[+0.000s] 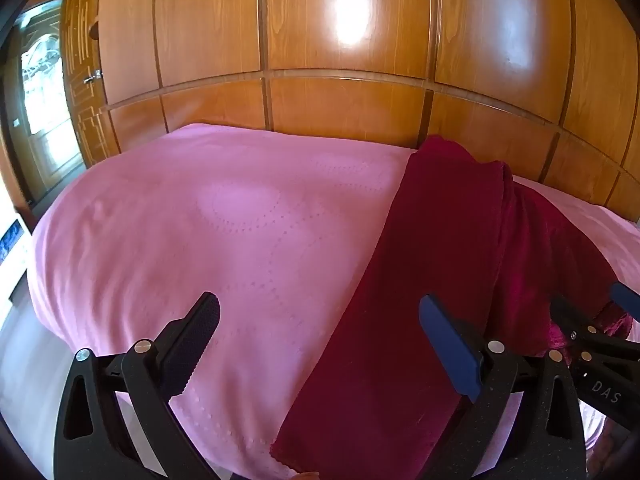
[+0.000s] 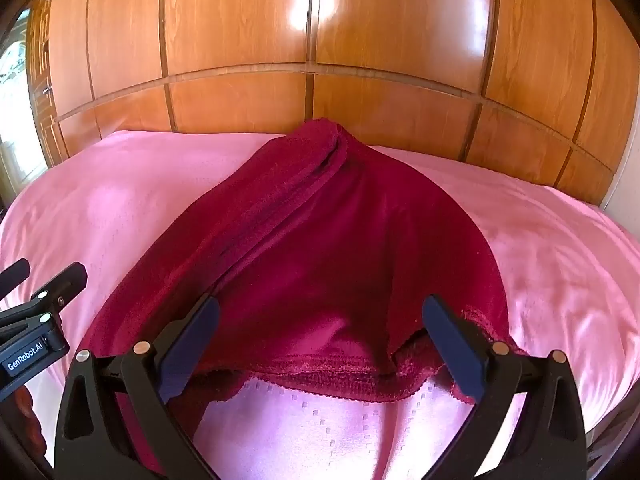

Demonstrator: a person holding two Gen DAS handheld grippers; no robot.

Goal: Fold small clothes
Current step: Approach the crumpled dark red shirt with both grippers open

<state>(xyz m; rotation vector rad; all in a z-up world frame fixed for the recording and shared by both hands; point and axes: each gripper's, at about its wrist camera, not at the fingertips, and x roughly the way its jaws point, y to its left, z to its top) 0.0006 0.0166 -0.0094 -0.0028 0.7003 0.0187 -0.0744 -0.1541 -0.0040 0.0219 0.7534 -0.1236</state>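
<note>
Left wrist view: the left gripper (image 1: 320, 344) is wide open and holds nothing, above the dark red cloth (image 1: 420, 280) on the pink bedsheet (image 1: 180, 240).

Right wrist view: the right gripper (image 2: 320, 344) is wide open too, over the cloth's near hem (image 2: 320, 376), likely to grab it.

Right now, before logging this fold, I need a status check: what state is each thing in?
Left gripper: open, holding nothing.
Right gripper: open, over the cloth's near edge.
Maroon cloth: on the bed, partly folded, ridge along its middle.
Pink bedspread: spread smooth.
Wooden wardrobe: doors closed.
</note>
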